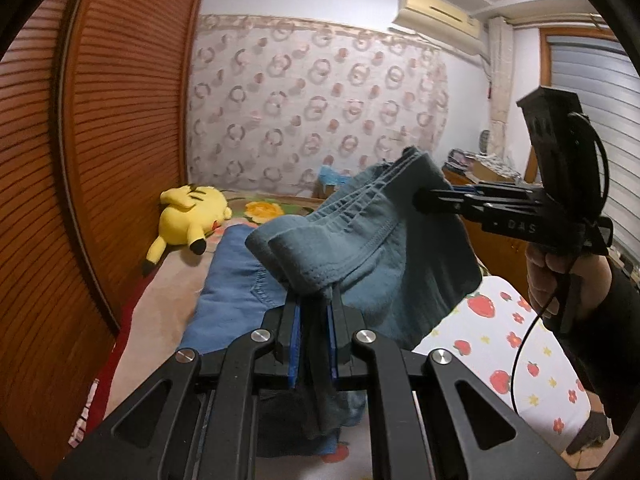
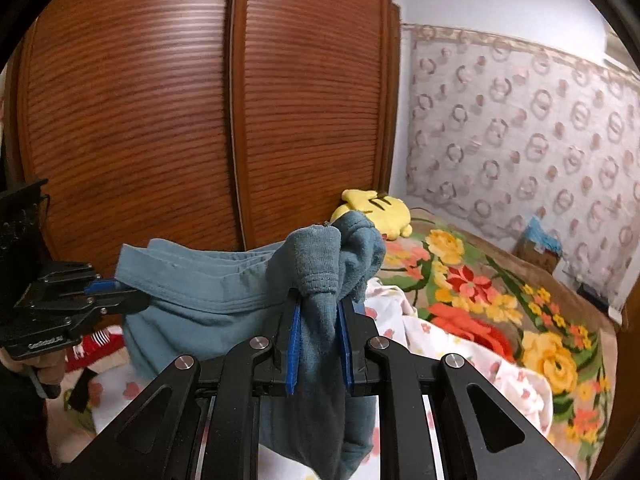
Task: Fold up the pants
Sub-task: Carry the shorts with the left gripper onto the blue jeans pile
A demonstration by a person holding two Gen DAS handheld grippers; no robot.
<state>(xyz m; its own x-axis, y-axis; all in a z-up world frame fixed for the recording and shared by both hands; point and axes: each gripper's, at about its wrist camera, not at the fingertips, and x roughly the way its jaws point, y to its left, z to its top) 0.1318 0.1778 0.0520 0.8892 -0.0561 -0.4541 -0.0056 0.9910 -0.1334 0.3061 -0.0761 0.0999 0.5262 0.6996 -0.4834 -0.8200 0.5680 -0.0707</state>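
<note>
The pants point(image 1: 372, 240) are teal-blue knit cloth, held up in the air over the bed between both grippers. My left gripper point(image 1: 314, 300) is shut on one bunched end of them; cloth hangs down between its blue pads. My right gripper point(image 1: 420, 200) shows at the right in the left wrist view, shut on the waistband. In the right wrist view the right gripper point(image 2: 320, 300) is shut on a bunched fold of the pants point(image 2: 208, 284), and the left gripper point(image 2: 134, 294) grips the far end at the left.
A lighter blue garment point(image 1: 228, 300) lies on the bed under the pants. A strawberry-print sheet point(image 1: 492, 340) and a floral blanket point(image 2: 500, 300) cover the bed. A yellow plush toy point(image 1: 188, 216) lies by the wooden louvred wardrobe point(image 2: 160, 120). A patterned curtain point(image 1: 320, 112) hangs behind.
</note>
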